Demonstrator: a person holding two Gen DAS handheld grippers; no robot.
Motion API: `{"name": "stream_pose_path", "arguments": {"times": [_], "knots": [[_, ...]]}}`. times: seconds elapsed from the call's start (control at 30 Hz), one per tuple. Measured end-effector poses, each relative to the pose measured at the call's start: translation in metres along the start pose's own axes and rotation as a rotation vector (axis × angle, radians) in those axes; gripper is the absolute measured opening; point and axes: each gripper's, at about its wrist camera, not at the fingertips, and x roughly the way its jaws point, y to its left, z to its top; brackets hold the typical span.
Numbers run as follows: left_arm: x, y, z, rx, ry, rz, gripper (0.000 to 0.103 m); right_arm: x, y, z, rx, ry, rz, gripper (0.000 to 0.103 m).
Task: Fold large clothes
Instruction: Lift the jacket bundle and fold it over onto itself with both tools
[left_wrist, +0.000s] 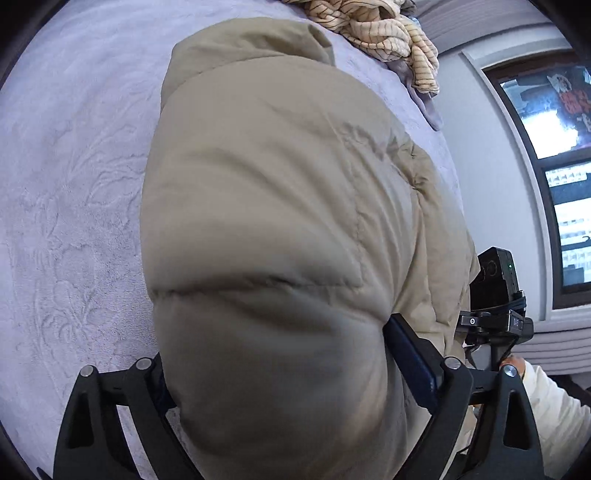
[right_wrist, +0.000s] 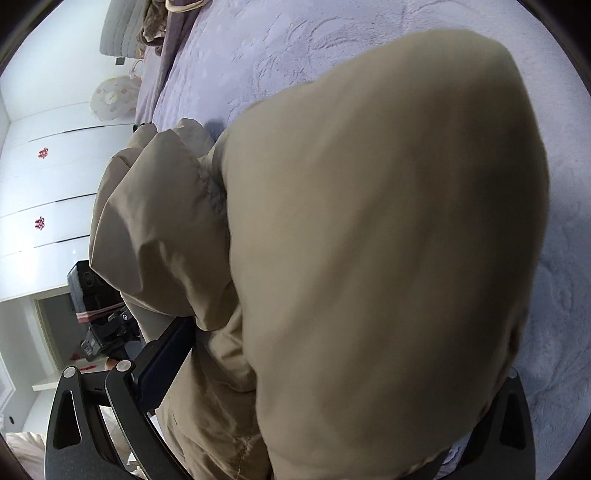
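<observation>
A puffy khaki jacket lies bunched on a lavender bedspread. In the left wrist view a thick padded fold bulges up between the wide-set jaws of my left gripper. Its blue right pad presses into the fabric, and the left finger is half hidden behind the fold. In the right wrist view the jacket fills the span of my right gripper. The blue left pad lies against a crumpled part of it, and the right finger is mostly covered by fabric.
A cream striped cloth is heaped at the far end of the bed. A window lies past the bed's right side, white wardrobe doors past the left. A person's white sleeve shows at lower right.
</observation>
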Motion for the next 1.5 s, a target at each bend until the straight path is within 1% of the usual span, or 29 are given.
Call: {"name": "stream_pose_path", "arguments": {"times": [0.03,0.07,0.13,0.17,0.23,0.3,0.47,0.57,0.7,0.8,0.83,0.87,0.97,1.0,1.1,1.23,1.37,1.47,1.5], "knots": [[-0.001,-0.007,0.0,0.017,-0.01,0.018,0.087,-0.001,-0.001,-0.001,0.016,0.001,-0.001,0.097],[-0.002,-0.014,0.0,0.032,-0.02,0.032,0.086,-0.001,-0.001,-0.003,0.028,0.001,0.004,0.094],[-0.004,-0.027,0.0,0.046,-0.036,0.046,0.08,-0.005,0.001,-0.005,0.031,-0.007,0.025,0.078],[-0.007,-0.03,-0.001,0.054,-0.044,0.049,0.078,-0.007,0.004,-0.006,0.024,-0.011,0.032,0.074],[-0.012,-0.036,-0.003,0.071,-0.057,0.055,0.074,-0.012,0.008,-0.008,0.016,-0.021,0.043,0.057],[-0.019,-0.044,-0.001,0.08,-0.069,0.053,0.072,-0.016,0.013,-0.01,0.009,-0.029,0.052,0.049],[-0.045,-0.05,0.0,0.112,-0.109,0.042,0.071,-0.024,0.032,-0.013,-0.013,-0.055,0.08,0.047],[-0.059,-0.048,0.009,0.121,-0.134,0.031,0.071,-0.025,0.046,-0.011,-0.022,-0.08,0.093,0.047],[-0.078,-0.034,0.025,0.131,-0.156,0.027,0.071,-0.019,0.075,-0.002,-0.043,-0.107,0.095,0.047],[-0.098,-0.016,0.039,0.142,-0.164,0.029,0.071,-0.003,0.094,0.007,-0.054,-0.126,0.093,0.047],[-0.106,-0.007,0.042,0.146,-0.166,0.03,0.071,0.002,0.102,0.01,-0.057,-0.133,0.094,0.047],[-0.112,0.001,0.05,0.15,-0.168,0.03,0.071,0.005,0.102,0.007,-0.06,-0.139,0.094,0.047],[-0.133,0.034,0.071,0.155,-0.175,0.042,0.071,0.026,0.123,0.017,-0.061,-0.154,0.1,0.047],[-0.139,0.045,0.08,0.154,-0.179,0.049,0.071,0.028,0.124,0.016,-0.07,-0.154,0.1,0.047],[-0.157,0.081,0.105,0.136,-0.199,0.07,0.071,0.056,0.152,0.039,-0.098,-0.15,0.106,0.047],[-0.171,0.133,0.135,0.099,-0.235,0.115,0.072,0.095,0.18,0.069,-0.127,-0.133,0.103,0.047],[-0.163,0.176,0.158,0.053,-0.248,0.164,0.072,0.133,0.194,0.096,-0.138,-0.118,0.074,0.047],[-0.144,0.205,0.167,0.017,-0.224,0.191,0.072,0.15,0.188,0.105,-0.137,-0.102,0.023,0.047],[-0.138,0.213,0.167,0.007,-0.223,0.192,0.075,0.155,0.184,0.106,-0.14,-0.102,-0.001,0.047]]}}
